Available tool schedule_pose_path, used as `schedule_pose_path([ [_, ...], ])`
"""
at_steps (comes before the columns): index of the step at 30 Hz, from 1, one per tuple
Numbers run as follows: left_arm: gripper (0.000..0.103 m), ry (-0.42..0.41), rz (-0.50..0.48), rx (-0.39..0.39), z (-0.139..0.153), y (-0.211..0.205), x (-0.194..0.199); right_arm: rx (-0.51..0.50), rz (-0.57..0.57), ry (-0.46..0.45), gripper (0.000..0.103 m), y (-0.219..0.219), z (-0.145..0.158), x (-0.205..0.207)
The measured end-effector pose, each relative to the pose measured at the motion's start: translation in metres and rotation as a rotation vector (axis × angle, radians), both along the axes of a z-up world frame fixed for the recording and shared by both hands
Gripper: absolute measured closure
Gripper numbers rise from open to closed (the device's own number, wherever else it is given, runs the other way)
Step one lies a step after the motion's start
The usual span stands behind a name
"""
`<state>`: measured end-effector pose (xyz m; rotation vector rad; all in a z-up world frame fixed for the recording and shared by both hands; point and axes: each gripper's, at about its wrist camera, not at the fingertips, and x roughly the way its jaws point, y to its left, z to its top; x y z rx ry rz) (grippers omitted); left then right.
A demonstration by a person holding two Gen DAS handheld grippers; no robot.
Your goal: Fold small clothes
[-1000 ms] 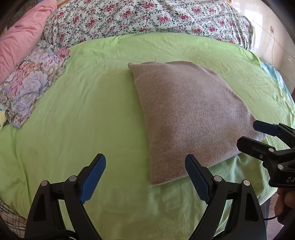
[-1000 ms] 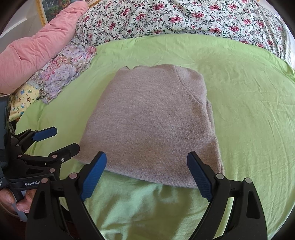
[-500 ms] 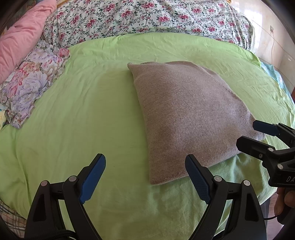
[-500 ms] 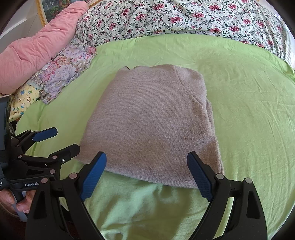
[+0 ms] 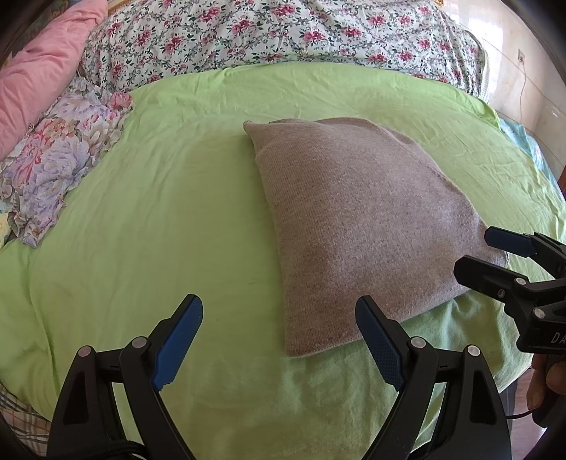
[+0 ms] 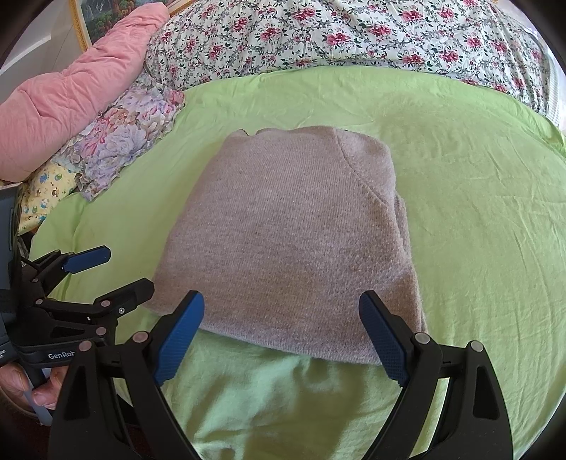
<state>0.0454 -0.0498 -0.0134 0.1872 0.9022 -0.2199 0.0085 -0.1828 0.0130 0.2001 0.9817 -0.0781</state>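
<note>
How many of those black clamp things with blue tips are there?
2. The left gripper is open near the sweater's near left corner. The right gripper is open at the sweater's near edge. Neither holds anything; each shows in the other's view.

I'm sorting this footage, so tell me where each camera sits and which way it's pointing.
Left wrist: rides the left gripper, open, aimed across the green sheet at the folded grey sweater from its left; the right gripper and fingers show at right.
Right wrist: rides the right gripper, open, facing the sweater's near edge; the left gripper shows at left.
Shared: sweater, sheet, floral quilt, pink duvet.
</note>
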Motion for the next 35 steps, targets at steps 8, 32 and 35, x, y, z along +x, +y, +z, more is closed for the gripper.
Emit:
schedule_pose_path([
  [8,0.014,-0.007,0.002,-0.007,0.005,-0.002,0.005,0.0,0.003,-0.012,0.014,-0.004,0.007,0.01],
  [32,0.014,-0.019,0.042,-0.003,0.01,-0.001,0.021,0.007,-0.019,-0.013,0.014,-0.02,0.005,0.017],
  [35,0.014,-0.015,0.05,-0.006,0.009,0.0,0.022,0.009,-0.018,-0.014,0.014,-0.021,0.004,0.017],
])
